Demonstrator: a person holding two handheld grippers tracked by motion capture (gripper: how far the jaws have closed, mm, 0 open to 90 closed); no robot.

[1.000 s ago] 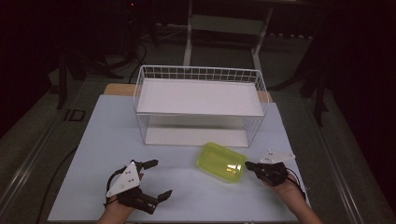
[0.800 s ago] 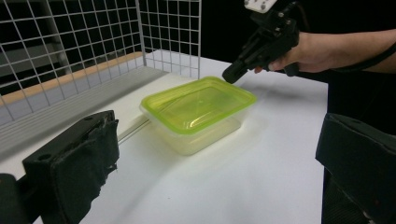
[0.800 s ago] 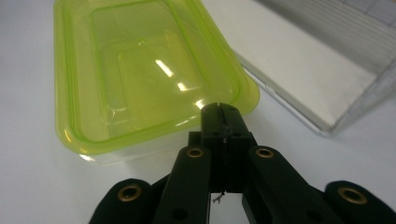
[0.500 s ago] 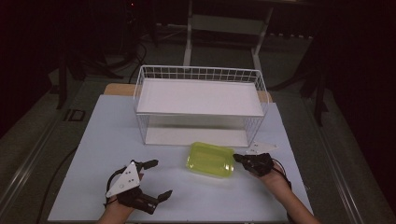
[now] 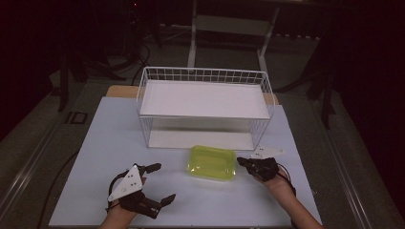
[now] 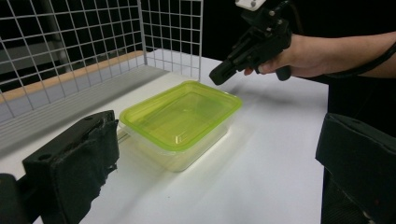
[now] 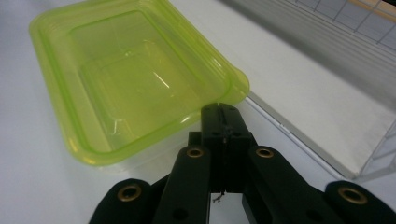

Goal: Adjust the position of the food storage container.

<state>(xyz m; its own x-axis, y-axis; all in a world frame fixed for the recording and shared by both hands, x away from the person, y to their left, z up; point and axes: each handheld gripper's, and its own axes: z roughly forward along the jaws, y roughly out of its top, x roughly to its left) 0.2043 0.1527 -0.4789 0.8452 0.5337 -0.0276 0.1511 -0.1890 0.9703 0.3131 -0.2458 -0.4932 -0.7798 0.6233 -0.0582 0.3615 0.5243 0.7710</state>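
A yellow-green lidded plastic container (image 5: 212, 162) lies flat on the white table, just in front of the wire basket (image 5: 203, 76). My right gripper (image 5: 240, 161) is shut, with nothing between its jaws. In the right gripper view its tip (image 7: 223, 112) sits right at the rim of the container (image 7: 130, 79), at a corner. In the left gripper view the right gripper (image 6: 217, 77) hovers by the far corner of the container (image 6: 180, 116). My left gripper (image 5: 164, 182) rests open at the near left, apart from the container, its jaws wide.
The white wire basket (image 6: 93, 42) stands at the back of the table (image 5: 95, 157), with a white floor panel (image 7: 327, 102) and an open front. Dark floor and furniture legs surround the table. Bare table surface lies left of the container.
The container has slid left and turned square to the basket, with the shut right gripper following at its right edge. The left gripper has stayed put.
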